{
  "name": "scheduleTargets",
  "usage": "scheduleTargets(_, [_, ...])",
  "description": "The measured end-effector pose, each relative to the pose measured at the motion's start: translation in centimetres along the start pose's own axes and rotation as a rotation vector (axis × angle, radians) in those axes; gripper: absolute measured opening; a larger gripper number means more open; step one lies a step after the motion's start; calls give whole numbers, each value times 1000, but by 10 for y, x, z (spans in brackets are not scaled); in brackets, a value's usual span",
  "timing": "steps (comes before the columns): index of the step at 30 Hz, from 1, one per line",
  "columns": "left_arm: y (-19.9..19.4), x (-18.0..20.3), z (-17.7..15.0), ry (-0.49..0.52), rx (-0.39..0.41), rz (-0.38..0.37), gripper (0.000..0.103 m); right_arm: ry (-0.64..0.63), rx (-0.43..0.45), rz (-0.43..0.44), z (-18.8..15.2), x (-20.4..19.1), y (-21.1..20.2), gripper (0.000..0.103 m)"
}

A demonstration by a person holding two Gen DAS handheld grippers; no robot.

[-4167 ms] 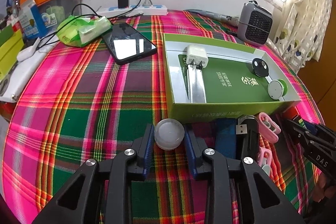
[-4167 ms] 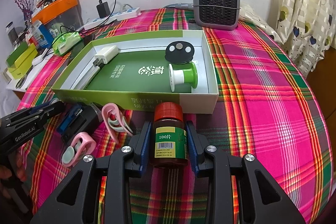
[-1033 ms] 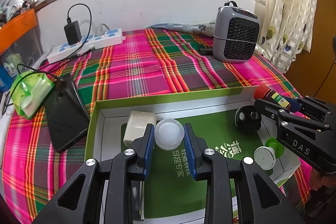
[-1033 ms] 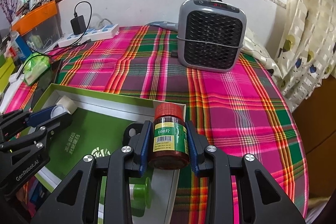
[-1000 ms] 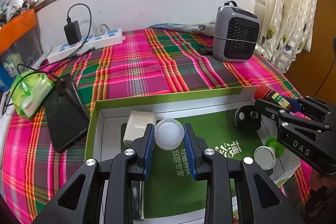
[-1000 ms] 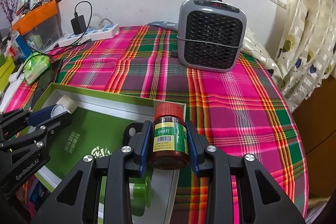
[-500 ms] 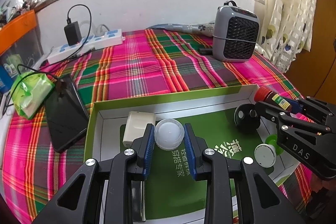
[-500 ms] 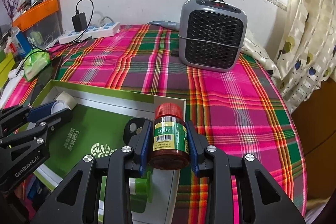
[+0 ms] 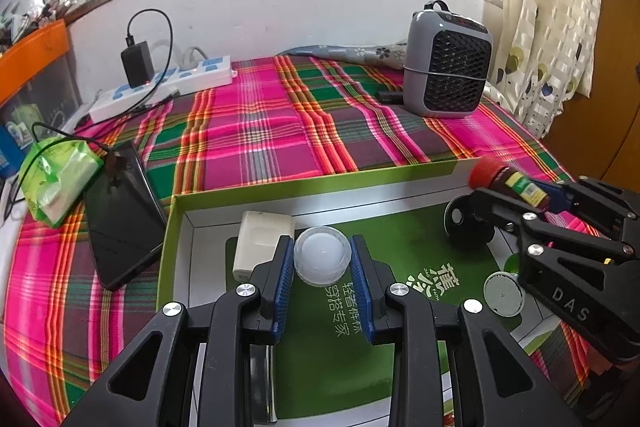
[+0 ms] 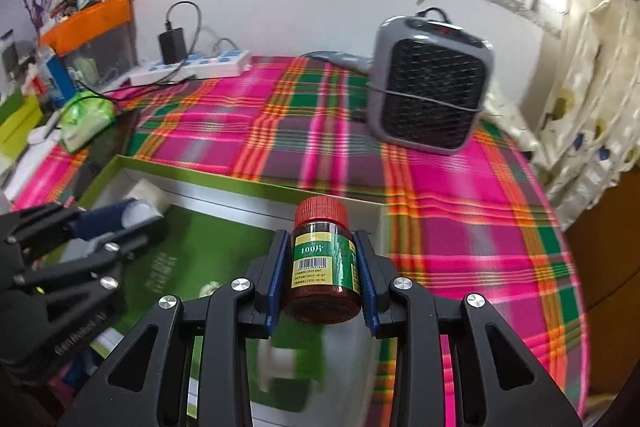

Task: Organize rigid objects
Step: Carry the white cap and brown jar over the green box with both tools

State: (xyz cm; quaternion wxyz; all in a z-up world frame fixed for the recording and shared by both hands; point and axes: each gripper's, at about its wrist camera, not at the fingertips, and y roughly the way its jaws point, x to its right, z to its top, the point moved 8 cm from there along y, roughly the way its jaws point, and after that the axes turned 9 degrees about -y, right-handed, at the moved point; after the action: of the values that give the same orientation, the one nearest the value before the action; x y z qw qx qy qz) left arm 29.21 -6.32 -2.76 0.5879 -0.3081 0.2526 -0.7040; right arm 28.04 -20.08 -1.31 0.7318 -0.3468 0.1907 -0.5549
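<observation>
Surface: plaid cloth (image 9: 280,131) in pink and green covers a table below a barred window.
Box: shallow green box (image 9: 168,239) lies open on the cloth, holding a white charger (image 9: 260,239), a black disc (image 9: 460,223) and a white-ended green spool (image 9: 503,293).
Heater: grey fan heater (image 9: 448,65) stands beyond the box.
Phone: black phone (image 9: 120,219) lies just left of the box.
Left gripper (image 9: 322,263): pinches a round translucent white container (image 9: 322,254) above the box floor.
Right gripper (image 10: 322,273): pinches a brown pill bottle (image 10: 324,267) with a red cap, above the box's right end.

Left gripper (image 9: 322,261), right gripper (image 10: 322,267): jaws clamped on loads, held aloft.
</observation>
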Motion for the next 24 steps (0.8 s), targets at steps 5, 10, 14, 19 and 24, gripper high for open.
scheduleTargets(5, [0, 1, 0, 0, 0, -1, 27, -9, -5, 94, 8, -21, 12, 33])
scheduleTargets(10, [0, 0, 0, -1, 0, 0, 27, -24, -39, 120, 8, -31, 25, 33])
scheduleTargets(14, [1, 0, 0, 0, 0, 2, 27, -17, -50, 124, 7, -31, 31, 33])
scheduleTargets(19, [1, 0, -1, 0, 1, 2, 27, -29, -45, 113, 7, -31, 31, 33])
scheduleTargets(24, [0, 0, 0, -1, 0, 2, 27, -31, -46, 113, 7, -31, 33, 33])
